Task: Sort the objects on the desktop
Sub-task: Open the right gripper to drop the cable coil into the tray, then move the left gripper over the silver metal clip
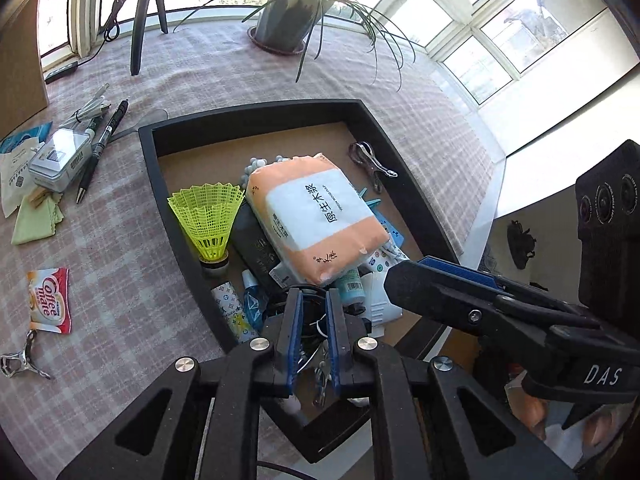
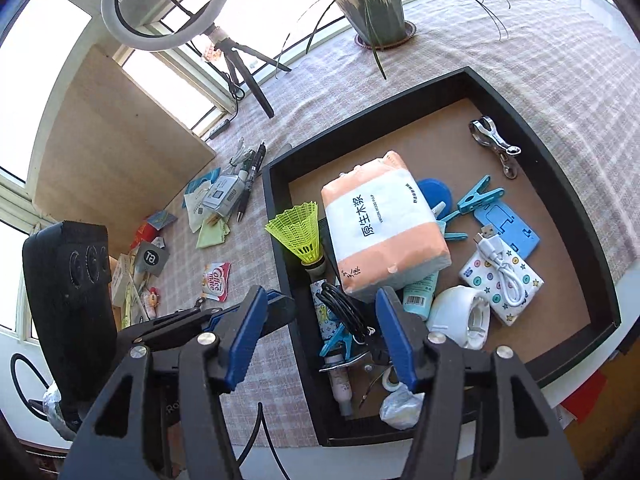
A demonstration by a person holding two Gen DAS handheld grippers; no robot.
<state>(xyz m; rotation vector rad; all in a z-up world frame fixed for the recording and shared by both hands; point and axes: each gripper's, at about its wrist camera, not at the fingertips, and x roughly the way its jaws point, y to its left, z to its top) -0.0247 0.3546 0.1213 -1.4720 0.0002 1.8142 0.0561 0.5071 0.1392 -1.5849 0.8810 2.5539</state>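
A black tray (image 1: 150, 148) (image 2: 276, 208) holds an orange tissue pack (image 1: 316, 216) (image 2: 384, 232), a yellow shuttlecock (image 1: 208, 216) (image 2: 300, 232), a metal clip (image 1: 370, 164) (image 2: 494, 140), blue clips (image 2: 476, 196), a white power bank with cable (image 2: 504, 280) and several more items. My left gripper (image 1: 314, 308) hovers over the tray's near end, jaws narrowly apart, with a black cable coil and metal bits between them; grip unclear. My right gripper (image 2: 320, 320) is open and empty above the tray's near left wall.
On the checked cloth left of the tray lie a Coffee mate sachet (image 1: 50, 300) (image 2: 216, 280), pens (image 1: 104, 148), a clear box (image 1: 60, 160), a green cloth (image 1: 36, 220) and a metal clip (image 1: 18, 360). A potted plant (image 1: 284, 20) (image 2: 376, 8) and ring-light tripod (image 2: 240, 68) stand behind.
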